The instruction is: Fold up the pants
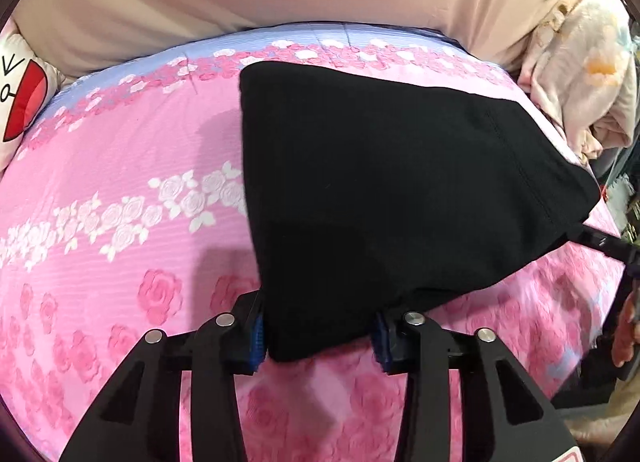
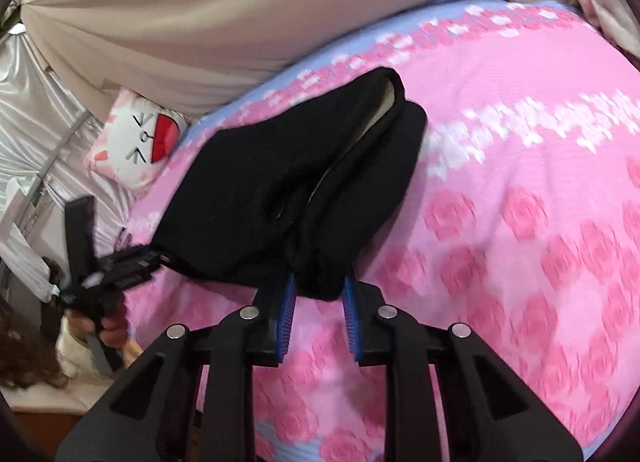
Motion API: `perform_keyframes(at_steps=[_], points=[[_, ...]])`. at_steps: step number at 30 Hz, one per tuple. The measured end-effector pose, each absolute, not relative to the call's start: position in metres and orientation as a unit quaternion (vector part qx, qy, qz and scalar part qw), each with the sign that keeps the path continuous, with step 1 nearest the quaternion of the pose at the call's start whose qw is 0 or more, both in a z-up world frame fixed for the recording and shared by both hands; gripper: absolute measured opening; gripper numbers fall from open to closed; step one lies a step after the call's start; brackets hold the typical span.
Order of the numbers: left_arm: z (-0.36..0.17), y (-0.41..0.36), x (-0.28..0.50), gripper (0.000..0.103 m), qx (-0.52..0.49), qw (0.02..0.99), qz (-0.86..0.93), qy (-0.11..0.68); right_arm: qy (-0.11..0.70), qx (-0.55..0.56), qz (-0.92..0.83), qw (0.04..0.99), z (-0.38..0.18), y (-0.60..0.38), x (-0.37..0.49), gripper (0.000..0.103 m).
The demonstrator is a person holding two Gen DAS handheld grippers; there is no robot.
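The black pants point(image 1: 392, 190) lie on the bed's pink rose-patterned bedspread point(image 1: 120, 190) as a compact bundle of several layers, so the folding looks well along; judging by the loose open mouth at the far end in the right wrist view, some flattening or a last fold may remain. The left gripper point(image 1: 318, 336) stands partly open with a near corner of the bundle between its blue pads, cloth apparently touching the left pad only. The right gripper point(image 2: 319, 318) is likewise partly apart, a bunched end of cloth between its pads, not visibly clamped.
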State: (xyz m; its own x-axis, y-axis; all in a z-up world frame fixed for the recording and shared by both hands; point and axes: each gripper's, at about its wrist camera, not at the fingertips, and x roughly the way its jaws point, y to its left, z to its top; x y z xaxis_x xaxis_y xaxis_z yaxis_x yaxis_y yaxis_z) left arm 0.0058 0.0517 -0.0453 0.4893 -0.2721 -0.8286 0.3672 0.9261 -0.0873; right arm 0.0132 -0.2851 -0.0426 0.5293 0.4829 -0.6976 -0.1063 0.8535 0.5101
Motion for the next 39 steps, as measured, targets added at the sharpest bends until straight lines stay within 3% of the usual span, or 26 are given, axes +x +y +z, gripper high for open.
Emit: perform_keyframes(at_steps=[1, 4, 6, 7, 8, 9, 12, 13, 14, 15, 16, 17, 20, 22, 24, 25, 32, 34, 39], points=[[-0.049, 0.050, 0.002, 0.051, 0.064, 0.863, -0.180, 0.468, 0.467, 0.202, 0.161, 0.845, -0.051, -0.287, 0.015, 0.039], [-0.048, 0.046, -0.011, 0.054, 0.098, 0.867, -0.166, 0.460, 0.468, 0.241, 0.143, 0.838, -0.055, -0.302, 0.008, 0.045], [-0.027, 0.048, -0.025, 0.065, 0.094, 0.875, -0.180, 0.439, 0.443, 0.230, 0.133, 0.856, -0.031, -0.307, 0.002, 0.049], [-0.017, 0.047, -0.031, 0.078, 0.087, 0.882, -0.184, 0.424, 0.424, 0.226, 0.137, 0.866, -0.016, -0.307, 0.001, 0.054], [-0.006, 0.048, -0.034, 0.085, 0.082, 0.890, -0.186, 0.408, 0.415, 0.224, 0.143, 0.870, -0.008, -0.305, 0.002, 0.065], [0.005, 0.044, -0.037, 0.086, 0.076, 0.898, -0.189, 0.389, 0.408, 0.221, 0.153, 0.873, -0.001, -0.300, 0.007, 0.072], [0.014, 0.027, -0.033, 0.086, 0.068, 0.902, -0.209, 0.372, 0.419, 0.188, 0.169, 0.872, -0.005, -0.278, 0.028, 0.071], [0.010, 0.018, -0.028, 0.086, 0.073, 0.903, -0.202, 0.373, 0.430, 0.176, 0.169, 0.869, -0.012, -0.269, 0.038, 0.070], [0.006, 0.013, -0.025, 0.086, 0.079, 0.902, -0.197, 0.375, 0.443, 0.162, 0.164, 0.867, -0.023, -0.264, 0.044, 0.062], [0.002, 0.006, -0.021, 0.086, 0.087, 0.902, -0.190, 0.379, 0.446, 0.143, 0.154, 0.870, -0.029, -0.258, 0.047, 0.030], [-0.004, 0.001, -0.016, 0.086, 0.096, 0.901, -0.178, 0.384, 0.447, 0.128, 0.149, 0.872, -0.030, -0.255, 0.045, 0.020], [-0.008, -0.002, -0.012, 0.086, 0.104, 0.900, -0.167, 0.390, 0.441, 0.126, 0.154, 0.875, -0.024, -0.252, 0.044, 0.017], [-0.012, 0.000, -0.010, 0.086, 0.108, 0.902, -0.150, 0.390, 0.401, 0.104, 0.145, 0.898, 0.009, -0.252, 0.029, 0.017], [-0.021, 0.003, -0.006, 0.086, 0.113, 0.900, -0.144, 0.396, 0.429, 0.094, 0.121, 0.890, -0.010, -0.264, 0.038, 0.018], [-0.037, 0.002, 0.003, 0.086, 0.119, 0.890, -0.134, 0.419, 0.470, 0.115, 0.116, 0.867, -0.044, -0.278, 0.048, 0.040], [-0.043, 0.002, 0.005, 0.086, 0.127, 0.888, -0.120, 0.425, 0.460, 0.156, 0.120, 0.866, -0.044, -0.288, 0.044, 0.043], [0.001, 0.001, 0.031, 0.086, 0.095, 0.912, -0.121, 0.379, 0.361, 0.103, 0.133, 0.917, 0.040, -0.266, 0.052, 0.040], [-0.001, -0.016, 0.064, 0.086, 0.111, 0.917, -0.097, 0.371, 0.363, 0.076, 0.142, 0.918, 0.041, -0.247, 0.082, 0.036], [-0.040, -0.024, 0.147, 0.089, 0.095, 0.888, -0.057, 0.446, 0.430, 0.032, 0.141, 0.891, 0.000, -0.224, 0.150, 0.021]])
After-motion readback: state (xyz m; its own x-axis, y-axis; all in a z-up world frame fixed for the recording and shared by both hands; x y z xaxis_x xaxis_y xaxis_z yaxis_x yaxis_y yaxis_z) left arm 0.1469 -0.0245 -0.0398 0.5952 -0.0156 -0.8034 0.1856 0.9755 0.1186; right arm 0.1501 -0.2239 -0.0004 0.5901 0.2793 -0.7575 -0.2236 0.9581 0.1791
